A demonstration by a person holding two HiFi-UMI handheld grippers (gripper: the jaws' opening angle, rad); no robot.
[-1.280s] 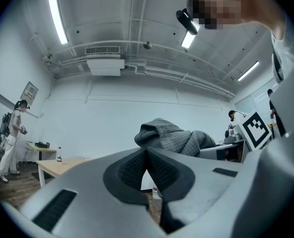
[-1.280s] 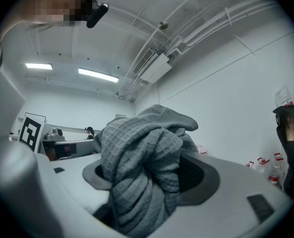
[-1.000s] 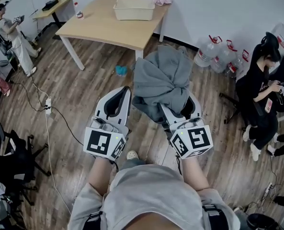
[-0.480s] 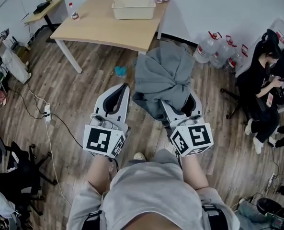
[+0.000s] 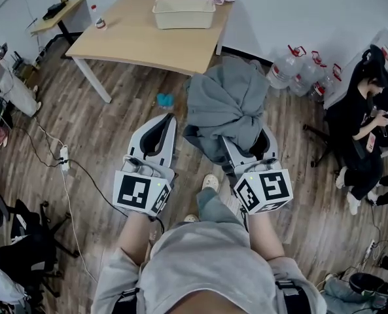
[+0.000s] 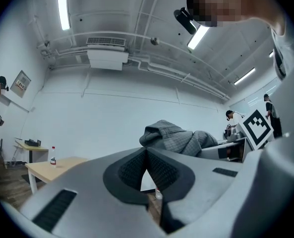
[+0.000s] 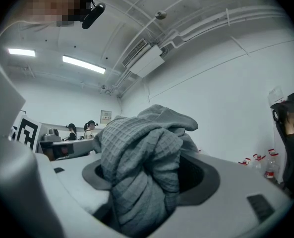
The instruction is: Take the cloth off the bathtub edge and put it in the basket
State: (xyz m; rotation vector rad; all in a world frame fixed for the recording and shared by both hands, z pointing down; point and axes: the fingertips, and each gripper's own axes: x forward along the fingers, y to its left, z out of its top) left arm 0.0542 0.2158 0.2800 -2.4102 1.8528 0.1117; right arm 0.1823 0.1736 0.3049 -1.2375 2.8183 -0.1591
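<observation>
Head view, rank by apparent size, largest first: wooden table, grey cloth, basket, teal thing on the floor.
1. wooden table
2. grey cloth: it is held up nearer the camera, so its lead over the basket is unsure in real terms
3. basket
4. teal thing: clearly the smallest

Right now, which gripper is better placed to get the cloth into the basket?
Right. The right gripper is clamped on the grey cloth, which is bunched between its jaws. The left gripper is shut and empty beside it. The basket sits ahead on the table, probably not yet within reach.
</observation>
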